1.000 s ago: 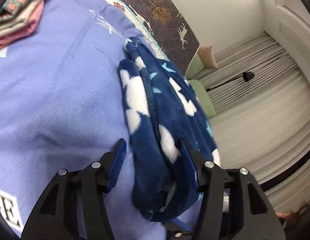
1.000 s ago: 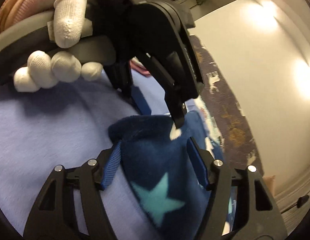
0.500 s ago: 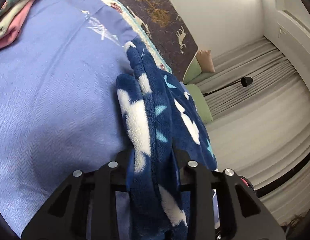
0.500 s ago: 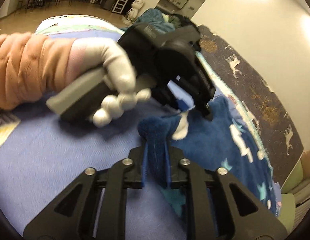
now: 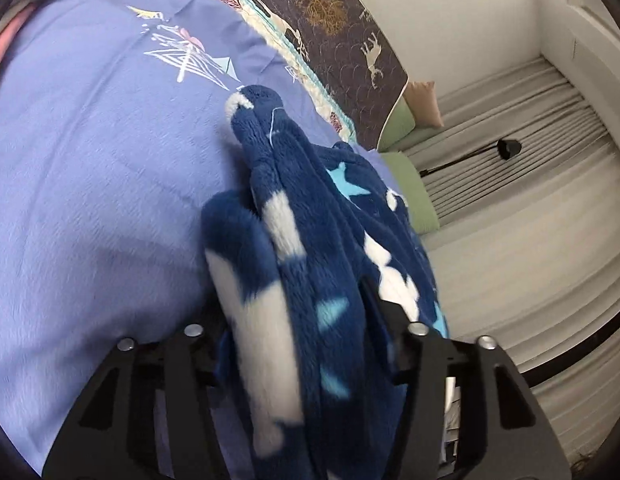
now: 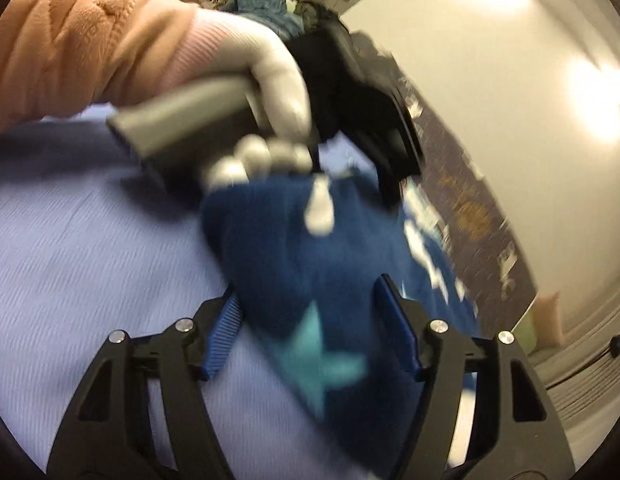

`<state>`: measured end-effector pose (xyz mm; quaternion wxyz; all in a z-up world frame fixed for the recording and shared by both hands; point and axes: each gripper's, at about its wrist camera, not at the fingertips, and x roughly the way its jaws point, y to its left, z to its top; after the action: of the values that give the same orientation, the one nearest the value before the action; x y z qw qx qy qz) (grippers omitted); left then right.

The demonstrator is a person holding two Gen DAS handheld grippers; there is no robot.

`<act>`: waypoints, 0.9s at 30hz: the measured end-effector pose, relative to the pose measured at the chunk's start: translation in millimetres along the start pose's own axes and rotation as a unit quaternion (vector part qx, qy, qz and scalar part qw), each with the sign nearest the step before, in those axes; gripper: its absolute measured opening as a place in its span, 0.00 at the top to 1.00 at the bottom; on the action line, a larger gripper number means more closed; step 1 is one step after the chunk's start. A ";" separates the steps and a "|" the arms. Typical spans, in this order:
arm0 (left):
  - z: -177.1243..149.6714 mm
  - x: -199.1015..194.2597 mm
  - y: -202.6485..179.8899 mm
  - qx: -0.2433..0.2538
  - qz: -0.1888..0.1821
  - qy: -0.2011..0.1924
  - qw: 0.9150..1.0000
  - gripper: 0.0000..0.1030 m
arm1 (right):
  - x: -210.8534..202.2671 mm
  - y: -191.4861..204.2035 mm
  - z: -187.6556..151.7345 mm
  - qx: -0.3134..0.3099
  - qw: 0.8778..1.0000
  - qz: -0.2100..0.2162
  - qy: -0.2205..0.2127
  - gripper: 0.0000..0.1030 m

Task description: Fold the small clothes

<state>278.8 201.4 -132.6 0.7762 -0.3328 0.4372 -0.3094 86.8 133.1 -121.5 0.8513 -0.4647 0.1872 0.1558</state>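
The navy fleece garment (image 5: 310,280), printed with white shapes and pale blue stars, lies bunched between both pairs of tongs on a blue-violet cover (image 5: 90,180). The left tongs (image 5: 294,312) have just been opening with the fleece between them; the thick pile swells over both fingers and hides the pads, so I cannot tell whether they press on it. The right tongs (image 6: 310,316) have also just been opening and now stand released: their blue pads sit either side of a fold bearing a pale blue star, with no squeeze on it. From the left tongs the garment runs away in a ridge to a rounded tip near the cover's patterned edge. In the right wrist view, blurred, a white-gloved hand (image 6: 266,76) in an orange sleeve (image 6: 62,40) holds the left tool just above the far end of the fleece. Beyond the cover runs a dark cloth with gold deer (image 5: 341,40), then a green cushion (image 5: 413,192) and grey curtains (image 5: 529,160)
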 end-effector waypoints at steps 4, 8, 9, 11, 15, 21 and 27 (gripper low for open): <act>4.1 -1.9 2.5 -0.007 -0.001 -0.016 1.000 0.70 | 19.4 7.8 13.9 -0.011 1.000 -0.005 -0.011 0.72; 2.1 -11.4 -11.8 0.009 -0.009 -0.037 0.999 0.71 | 9.9 -23.6 13.1 0.052 0.998 0.037 -0.022 0.80; 4.0 -14.8 -17.9 0.009 -0.015 -0.039 0.999 0.71 | 7.3 -32.6 14.6 0.075 0.996 0.050 -0.020 0.81; 6.0 -19.5 -27.8 0.021 -0.014 -0.041 0.999 0.71 | -2.1 -52.9 16.2 0.117 0.991 0.065 -0.022 0.82; 0.9 -33.2 -52.1 0.054 0.004 -0.042 0.998 0.71 | -18.9 -71.7 12.8 0.175 0.980 0.092 -0.029 0.83; -11.6 -47.4 -65.6 0.061 0.018 -0.049 0.997 0.71 | -51.6 -86.4 10.9 0.222 0.967 0.118 -0.042 0.83; -23.6 -64.7 -81.8 0.069 0.027 -0.062 0.995 0.72 | -75.4 -95.6 5.8 0.241 0.959 0.135 -0.059 0.83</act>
<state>214.9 197.4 -47.1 0.8309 -0.2849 0.3747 -0.2966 63.3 81.5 -13.6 0.9188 -0.2063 0.2293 0.2465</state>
